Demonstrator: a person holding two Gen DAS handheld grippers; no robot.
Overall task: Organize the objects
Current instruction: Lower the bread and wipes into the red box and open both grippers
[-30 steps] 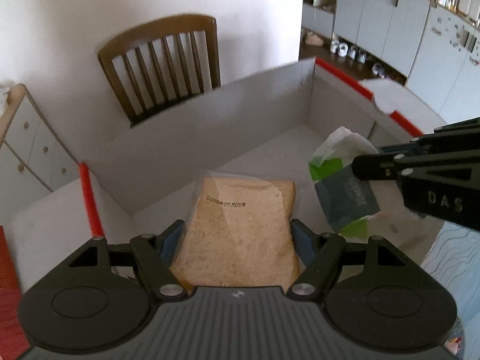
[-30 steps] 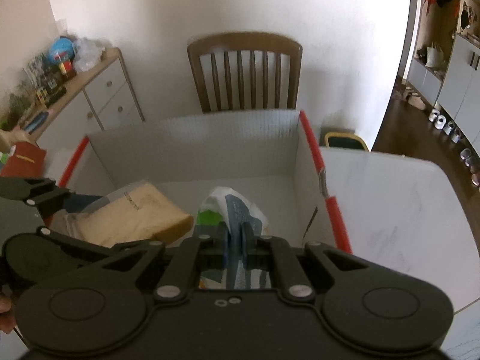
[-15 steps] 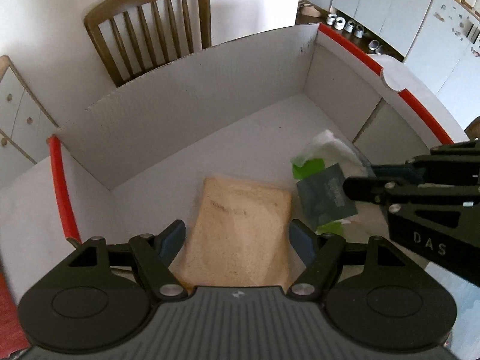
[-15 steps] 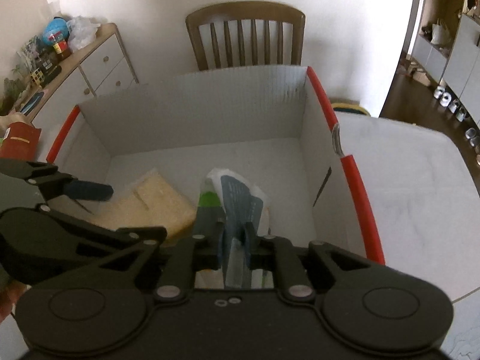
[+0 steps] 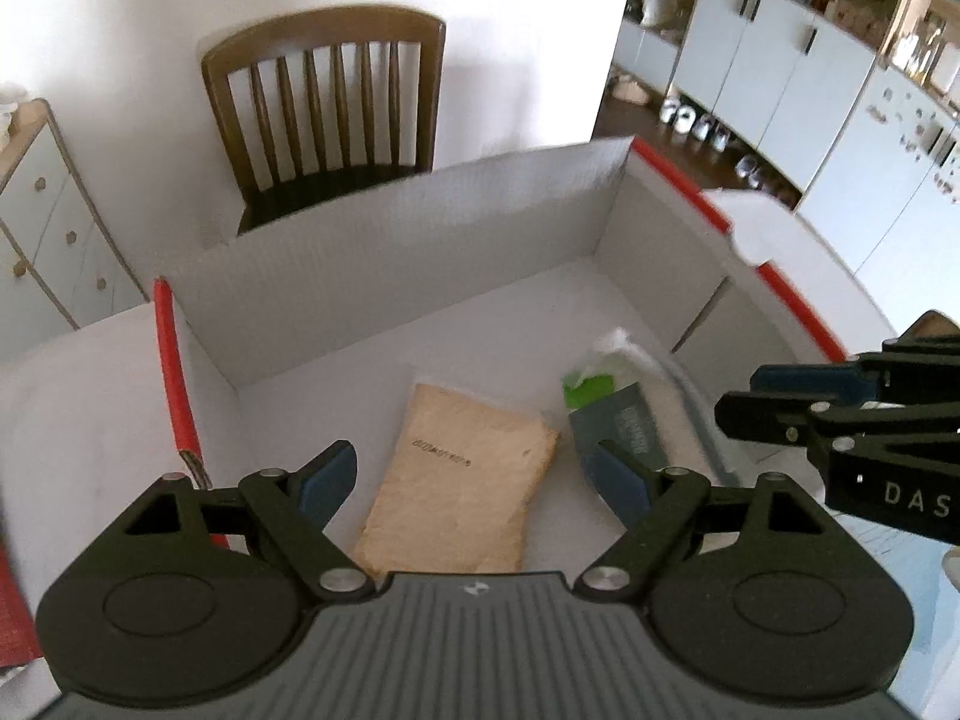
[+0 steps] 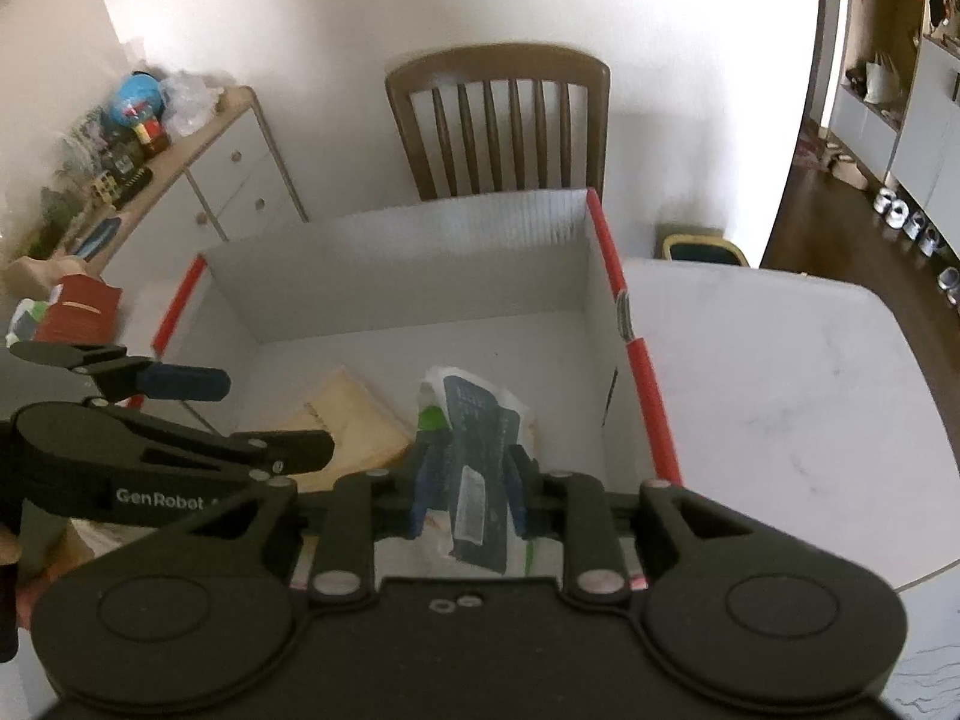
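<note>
White wall and a wooden chair (image 5: 327, 102) fill the upper frame behind a white box (image 5: 384, 264) with red-edged flaps on the desk (image 6: 774, 372). Printing on the flat, tan bagged bread (image 5: 459, 480) at lower centre is blurred. Left gripper (image 5: 474, 480), emptied, has just been widening above it. Right gripper (image 6: 468, 495), just been parting, loosely flanks the crumpled green-and-grey packet (image 6: 477, 432); contact is unclear.
</note>
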